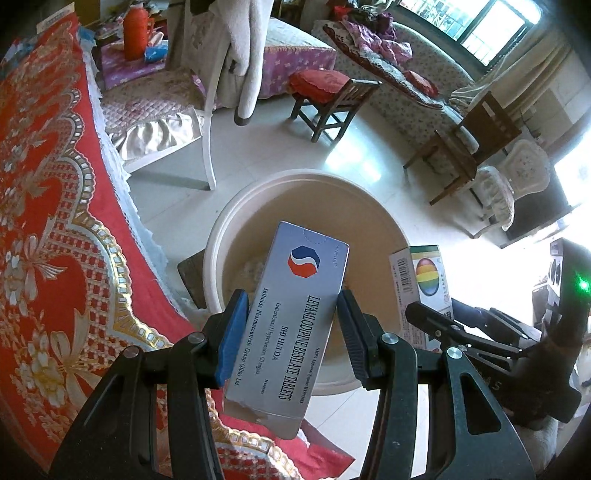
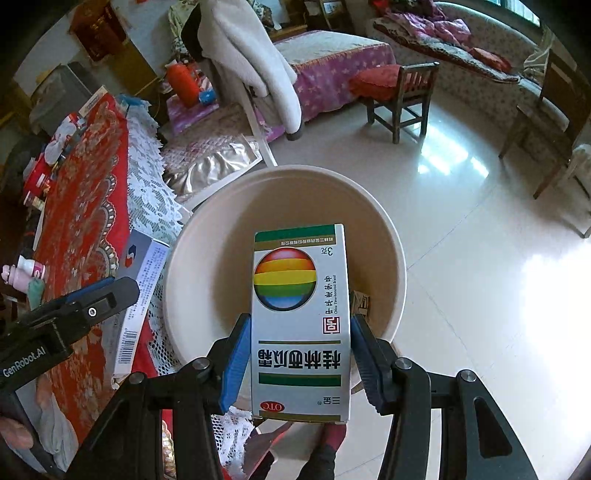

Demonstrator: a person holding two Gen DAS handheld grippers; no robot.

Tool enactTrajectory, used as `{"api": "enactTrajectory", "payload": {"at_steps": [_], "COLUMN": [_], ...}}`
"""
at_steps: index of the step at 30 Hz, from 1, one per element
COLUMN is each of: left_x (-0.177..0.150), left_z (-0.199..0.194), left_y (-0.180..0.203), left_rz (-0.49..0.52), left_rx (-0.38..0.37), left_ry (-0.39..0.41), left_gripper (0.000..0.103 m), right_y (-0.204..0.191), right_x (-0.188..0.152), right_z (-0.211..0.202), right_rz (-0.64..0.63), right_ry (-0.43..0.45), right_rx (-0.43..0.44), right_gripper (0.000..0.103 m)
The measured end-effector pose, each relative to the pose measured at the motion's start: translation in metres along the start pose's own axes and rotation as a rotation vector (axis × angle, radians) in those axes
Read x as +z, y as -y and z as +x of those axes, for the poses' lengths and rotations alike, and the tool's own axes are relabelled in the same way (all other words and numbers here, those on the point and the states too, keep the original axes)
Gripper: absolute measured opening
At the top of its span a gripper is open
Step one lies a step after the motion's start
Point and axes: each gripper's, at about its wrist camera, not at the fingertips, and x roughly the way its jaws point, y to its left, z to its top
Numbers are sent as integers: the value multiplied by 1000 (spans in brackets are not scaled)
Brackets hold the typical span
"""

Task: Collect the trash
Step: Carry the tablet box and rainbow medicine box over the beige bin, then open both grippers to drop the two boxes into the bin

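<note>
Claws grip cartons above the cream bin (image 2: 391,243): left claw (image 1: 291,325) a silver tablet box (image 1: 291,317), right claw (image 2: 299,354) a rainbow-ball box (image 2: 299,325).

Tablecloth (image 1: 55,221): red, gold-patterned — at 9 o'clock
Stool (image 1: 328,99): wooden, red cushion — at 12
Thermos (image 1: 135,33): red, at 11
Floor (image 2: 480,277): glossy tile
</note>
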Motion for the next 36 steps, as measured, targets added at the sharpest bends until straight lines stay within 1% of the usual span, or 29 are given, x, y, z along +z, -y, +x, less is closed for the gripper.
{"api": "enactTrajectory", "payload": {"at_steps": [22,25,28,30,31,32,34,36], "left_x": [-1,-1,-1,-1,-1,-1,-2,-3], "left_z": [15,17,18,17,16,15,12,9], "left_y": [0,-2,-7,-7,-5,-5,-5,-5], "left_rz": [-43,-70,-112,-116,-112,-106,-108,-111], "left_rx": [-1,-30,-86,-93,-96,-103,-116,-118], "left_ry": [-21,-32,-41,-42,-40,-38,-33,-27], "left_gripper": [48,48,49,49,50,56,61,61], "right_y": [8,9,13,15,15,15,15,13], "right_x": [5,5,5,5,4,4,4,4], "right_z": [18,21,23,24,24,24,24,23], "right_rz": [37,43,64,77,80,81,83,79], "right_ry": [-36,-42,-47,-56,-58,-58,-56,-55], "right_rx": [8,7,8,7,7,7,9,9], "right_gripper": [51,51,52,56,58,61,62,62]}}
